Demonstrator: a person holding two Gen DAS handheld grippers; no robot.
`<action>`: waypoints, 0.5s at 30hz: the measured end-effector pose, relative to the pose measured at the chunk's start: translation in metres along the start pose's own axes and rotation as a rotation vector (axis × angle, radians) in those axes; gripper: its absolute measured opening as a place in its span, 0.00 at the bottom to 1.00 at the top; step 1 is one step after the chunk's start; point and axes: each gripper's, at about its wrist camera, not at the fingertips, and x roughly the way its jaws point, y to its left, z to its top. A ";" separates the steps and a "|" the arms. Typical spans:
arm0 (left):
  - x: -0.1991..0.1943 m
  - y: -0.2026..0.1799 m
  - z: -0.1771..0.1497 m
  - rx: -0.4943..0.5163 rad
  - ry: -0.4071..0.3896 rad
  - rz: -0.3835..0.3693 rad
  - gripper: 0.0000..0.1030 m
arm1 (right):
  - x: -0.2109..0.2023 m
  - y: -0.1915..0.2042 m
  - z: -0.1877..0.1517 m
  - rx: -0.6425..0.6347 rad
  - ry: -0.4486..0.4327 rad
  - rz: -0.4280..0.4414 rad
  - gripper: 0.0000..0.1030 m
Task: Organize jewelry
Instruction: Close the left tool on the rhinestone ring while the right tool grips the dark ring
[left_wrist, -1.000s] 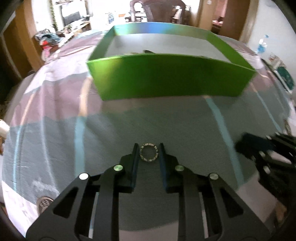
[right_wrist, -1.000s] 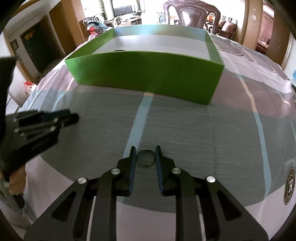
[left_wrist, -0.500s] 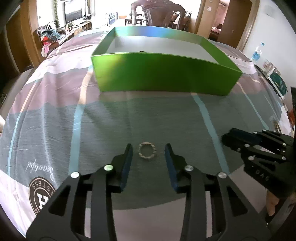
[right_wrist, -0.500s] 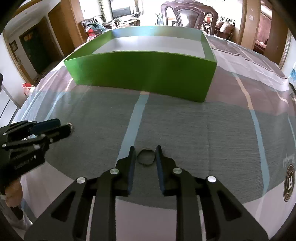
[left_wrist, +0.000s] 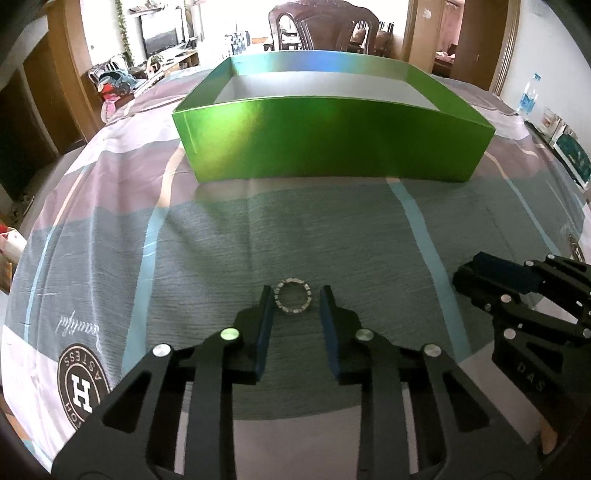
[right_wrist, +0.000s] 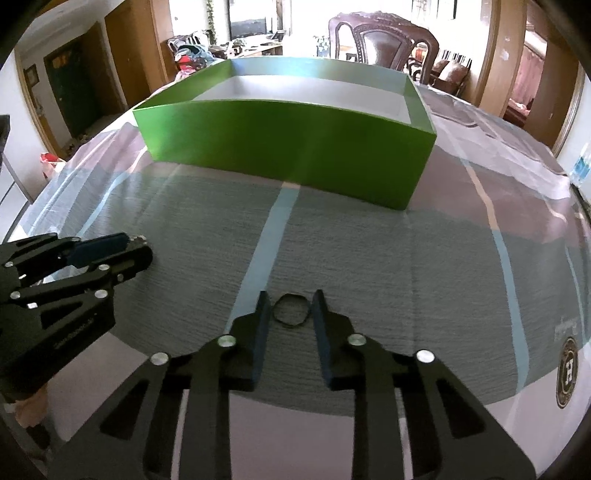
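Observation:
A silver beaded ring (left_wrist: 293, 296) lies on the grey cloth between the fingertips of my left gripper (left_wrist: 295, 301); the jaws stand a little apart from it on both sides. A thin dark ring (right_wrist: 290, 310) lies between the fingertips of my right gripper (right_wrist: 289, 308), which also stands slightly open around it. The right gripper shows at the right in the left wrist view (left_wrist: 517, 288). The left gripper shows at the left in the right wrist view (right_wrist: 74, 266). A green open box (left_wrist: 332, 140) stands beyond both on the table; it also shows in the right wrist view (right_wrist: 288, 147).
The table wears a striped grey, pink and white cloth (left_wrist: 332, 229) with round logos (left_wrist: 83, 380) near the corners. A dark wooden chair (right_wrist: 384, 40) stands behind the box. A water bottle (left_wrist: 526, 96) and packets sit at the far right edge.
The left gripper let go of the silver ring, opened wide, then narrowed around it again. The right gripper's jaws have widened slightly around the dark ring. Both stay low on the cloth.

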 end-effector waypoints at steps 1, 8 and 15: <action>0.000 0.000 0.000 -0.002 -0.005 0.001 0.22 | 0.000 0.000 0.000 0.001 0.000 0.000 0.21; 0.001 0.001 -0.001 -0.012 -0.018 0.003 0.27 | -0.001 0.000 -0.001 0.010 0.001 -0.002 0.21; 0.002 0.001 -0.002 -0.007 -0.025 0.003 0.28 | -0.002 -0.001 -0.003 0.025 -0.002 0.002 0.22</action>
